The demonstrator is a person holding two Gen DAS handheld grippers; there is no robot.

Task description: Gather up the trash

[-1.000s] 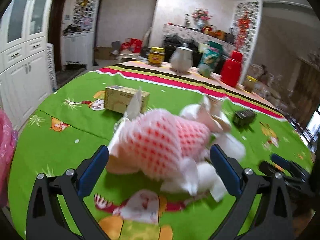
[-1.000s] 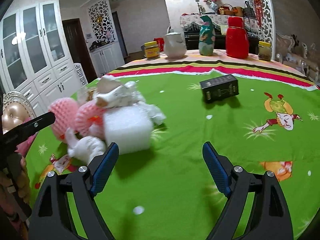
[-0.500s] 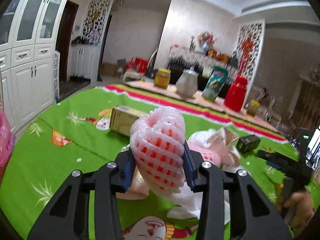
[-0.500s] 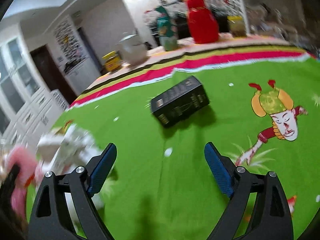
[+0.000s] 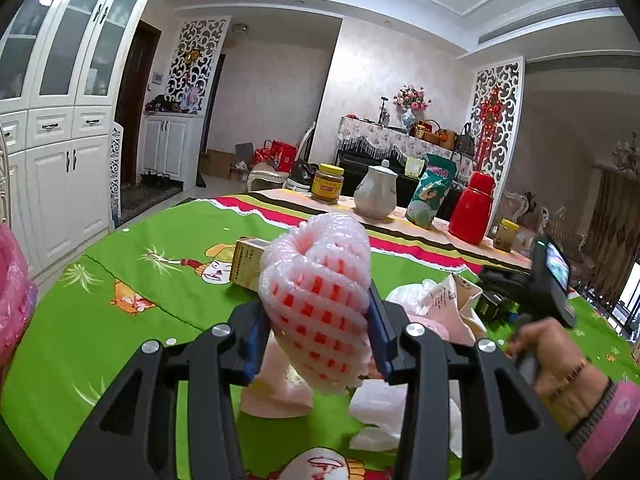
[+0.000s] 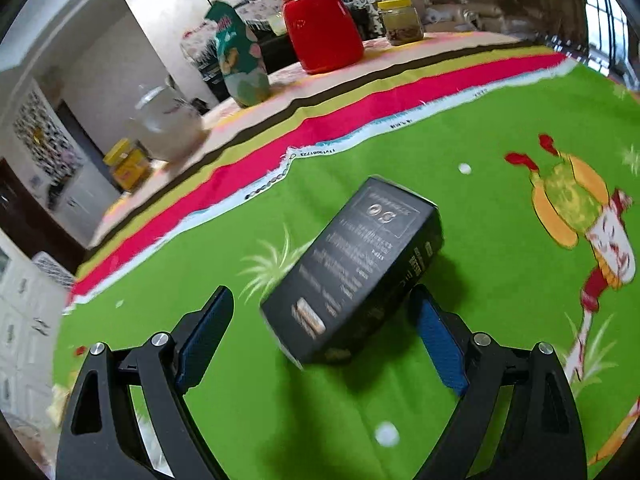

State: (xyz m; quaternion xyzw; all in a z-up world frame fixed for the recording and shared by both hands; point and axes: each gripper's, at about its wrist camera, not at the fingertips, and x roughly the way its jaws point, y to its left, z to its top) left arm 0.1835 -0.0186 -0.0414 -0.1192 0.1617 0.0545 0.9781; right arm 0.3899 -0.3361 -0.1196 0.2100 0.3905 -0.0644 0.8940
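My left gripper (image 5: 318, 328) is shut on a pink and white foam fruit net (image 5: 316, 280) and holds it above the green tablecloth (image 5: 120, 320). Below it lie crumpled white paper (image 5: 384, 412), a pink wrapper (image 5: 276, 384) and a torn paper bag (image 5: 444, 300). My right gripper (image 6: 324, 324) is open, its fingers either side of a black carton (image 6: 356, 264) that lies on the cloth; the right finger's tip is at the box's side. The right gripper also shows in the left wrist view (image 5: 548, 276), held in a hand.
A yellow carton (image 5: 248, 260) lies behind the net. A pink plastic bag (image 5: 12, 300) hangs at the left edge. At the table's far side stand a yellow-lidded jar (image 5: 328, 184), white teapot (image 5: 376, 196), green pouch (image 5: 432, 192), red flask (image 6: 320, 20) and small jar (image 6: 400, 20).
My left gripper closed on the foam net and lifted it off the pile. My right gripper moved right and forward from the pile until the black carton lay between its fingers.
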